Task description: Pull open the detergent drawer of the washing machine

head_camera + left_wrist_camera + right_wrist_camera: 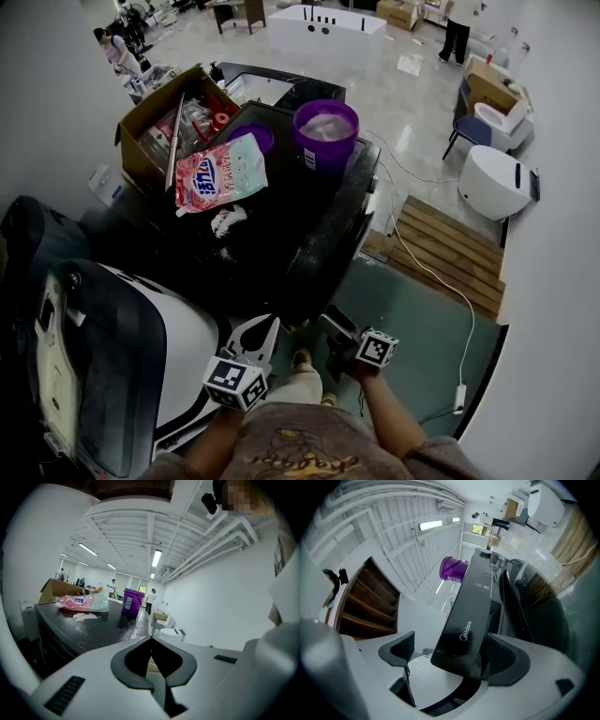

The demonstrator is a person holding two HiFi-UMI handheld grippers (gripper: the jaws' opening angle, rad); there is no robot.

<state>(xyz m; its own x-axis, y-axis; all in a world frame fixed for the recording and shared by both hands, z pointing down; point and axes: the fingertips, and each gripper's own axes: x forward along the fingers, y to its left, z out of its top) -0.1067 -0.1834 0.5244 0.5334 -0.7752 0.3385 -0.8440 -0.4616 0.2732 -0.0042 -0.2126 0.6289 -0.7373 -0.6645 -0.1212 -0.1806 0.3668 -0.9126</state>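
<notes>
From the head view I stand at the front of a black washing machine, which fills the frame from centre up to 12 o'clock. On its top lies a pink and green detergent pouch. A purple bucket stands at the pouch's 2 o'clock and an open cardboard box at its 10 o'clock.

My right gripper reaches toward the machine's near front edge, low in the frame at 6 o'clock. In the right gripper view its jaws stand wide apart and straddle the detergent drawer, as I judge the glossy black front with a brand mark to be. The front sits close against the jaw at 3 o'clock and well apart from the one at 9 o'clock. Neither pad visibly presses on it, so nothing is gripped. I judge the pull has not begun. The wide spread seems meant to take the front's edge before closing.

My left gripper hangs just beside, at 9 o'clock of the right. Its own view shows the tips closed together on nothing, aimed across the machine's top, probably parked clear of the pull.
</notes>
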